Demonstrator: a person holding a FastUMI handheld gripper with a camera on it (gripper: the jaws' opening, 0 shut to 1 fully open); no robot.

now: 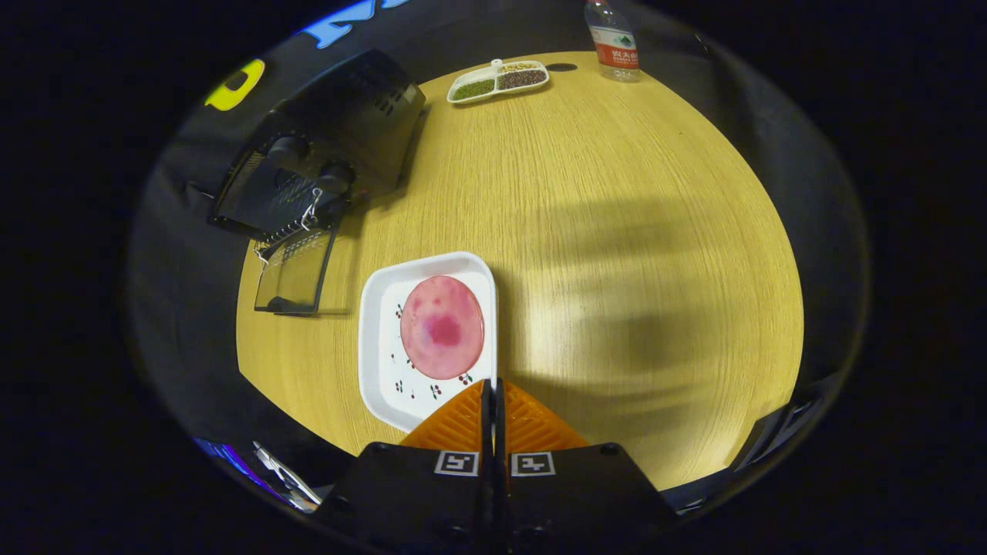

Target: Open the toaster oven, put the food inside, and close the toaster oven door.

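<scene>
A white square plate (372, 339) with small cherry prints carries a round pink slice of meat (442, 327). My gripper (492, 385) is shut on the plate's right rim near its front corner, the rim running in between the two fingers. Beyond the plate to the left stands the black toaster oven (351, 123) at the table's back left edge. Its glass door (297, 274) hangs open and lies flat toward me, and a wire rack (281, 193) shows in the opening. The two knobs sit on the oven's front, right of the opening.
The round wooden table (617, 231) stretches wide to the right of the plate. At its far edge sit a white divided dish (498, 80) of beans and grains and a water bottle (613, 38). Black cloth surrounds the table.
</scene>
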